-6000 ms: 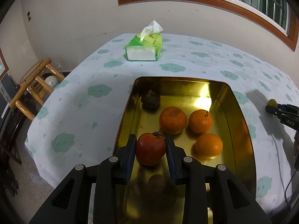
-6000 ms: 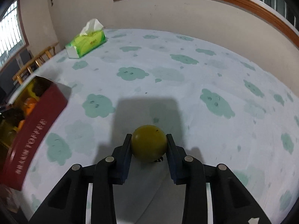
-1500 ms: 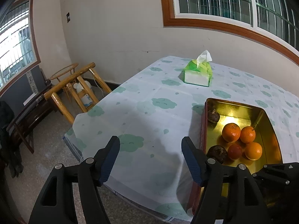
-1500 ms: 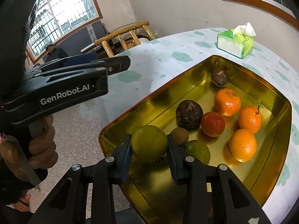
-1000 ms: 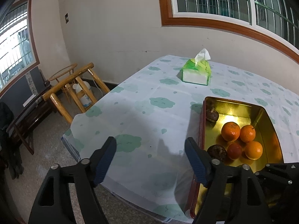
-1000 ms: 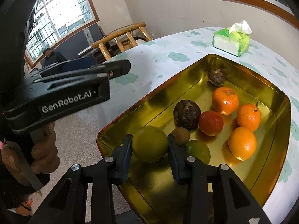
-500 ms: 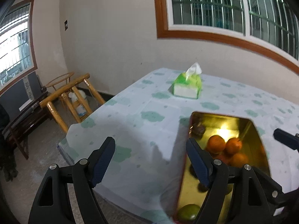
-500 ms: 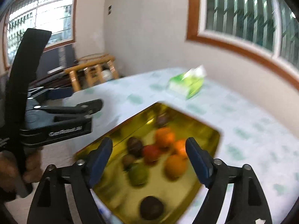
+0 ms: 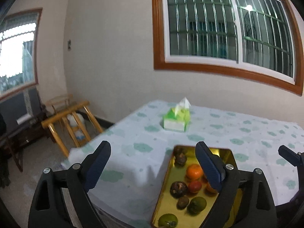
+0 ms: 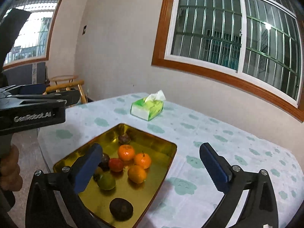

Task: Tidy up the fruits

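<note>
As both tools hang above the near end of the table [image 10: 218, 142], all the fruit lies in one gold tray [image 10: 150, 138]. I count nine pieces:

- three oranges [image 10: 126, 152]
- one red fruit [image 10: 115, 164]
- two green fruits [image 10: 106, 180], the nearer of them deep in shadow by the tray's near rim
- two dark brown fruits [image 10: 124, 138]
- one small brown fruit [image 9: 183, 202]

The oranges and the red fruit sit close together mid-tray. One dark fruit lies alone at the far end.

On the cloud-print cloth there is one green tissue box [image 10: 147, 109], well beyond the tray at 12 o'clock. A wooden chair [image 9: 70, 125] stands off the table at 10 o'clock. Two barred windows show, one on the far wall and one on the left wall.

The right tool [image 10: 151, 148] has its jaws spreading wide with nothing between them. The tray lies below it at 11 o'clock. Its left finger [image 10: 89, 165] hides part of the second dark fruit and the small brown one.

The left tool [image 9: 153, 147] is also spreading and holds nothing. The tray sits at 1 o'clock from it. Its right finger [image 9: 209, 167] covers most of the oranges. A hand [image 10: 9, 171] grips this tool's handle at 9 o'clock in the right wrist view.

No fruit touches either tool.
</note>
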A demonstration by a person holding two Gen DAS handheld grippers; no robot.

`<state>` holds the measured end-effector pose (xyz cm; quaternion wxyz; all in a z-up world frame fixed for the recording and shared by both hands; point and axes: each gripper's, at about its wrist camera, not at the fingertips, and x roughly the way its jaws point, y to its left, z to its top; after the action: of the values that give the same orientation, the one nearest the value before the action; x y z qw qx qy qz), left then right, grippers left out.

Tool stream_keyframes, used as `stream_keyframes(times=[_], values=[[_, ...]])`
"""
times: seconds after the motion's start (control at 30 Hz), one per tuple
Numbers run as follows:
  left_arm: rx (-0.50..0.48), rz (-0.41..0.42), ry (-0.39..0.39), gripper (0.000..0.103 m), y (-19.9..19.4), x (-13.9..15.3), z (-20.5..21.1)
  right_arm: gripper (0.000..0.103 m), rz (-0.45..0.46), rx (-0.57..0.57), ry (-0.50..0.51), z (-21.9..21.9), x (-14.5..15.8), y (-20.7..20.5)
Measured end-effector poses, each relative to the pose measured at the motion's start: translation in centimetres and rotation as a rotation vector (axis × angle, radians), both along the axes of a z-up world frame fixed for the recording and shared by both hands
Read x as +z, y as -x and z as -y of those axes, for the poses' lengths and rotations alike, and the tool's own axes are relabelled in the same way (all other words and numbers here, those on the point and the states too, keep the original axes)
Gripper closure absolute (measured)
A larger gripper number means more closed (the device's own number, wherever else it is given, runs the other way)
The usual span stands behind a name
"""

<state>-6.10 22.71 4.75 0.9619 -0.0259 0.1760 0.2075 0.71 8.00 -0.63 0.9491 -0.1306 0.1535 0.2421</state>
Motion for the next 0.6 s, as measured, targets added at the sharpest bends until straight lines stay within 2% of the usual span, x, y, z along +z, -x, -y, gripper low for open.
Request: stream_keyframes(times=[0.03, 0.2, 0.47, 0.6], values=[[0.007, 0.01, -0.017, 0.0, 0.4, 0.6, 0.4, 0.001, 0.003, 0.002, -0.01, 0.2, 0.3, 0.1], [-0.059, 0.051, -0.003, 0.0, 1.9, 2.4, 1.6, 0.001, 0.023, 0.009, -0.039, 1.2, 1.5, 1.1], [-0.058, 0.05, -0.034, 0.0, 2.4, 3.4, 3.0, 0.001, 0.054, 0.008, -0.057, 2.1, 2.7, 2.0], [-0.061, 0.059, -0.013, 0.0, 2.8, 3.6, 3.1, 0.001, 0.065, 0.007, -0.062, 2.3, 3.0, 2.1]])
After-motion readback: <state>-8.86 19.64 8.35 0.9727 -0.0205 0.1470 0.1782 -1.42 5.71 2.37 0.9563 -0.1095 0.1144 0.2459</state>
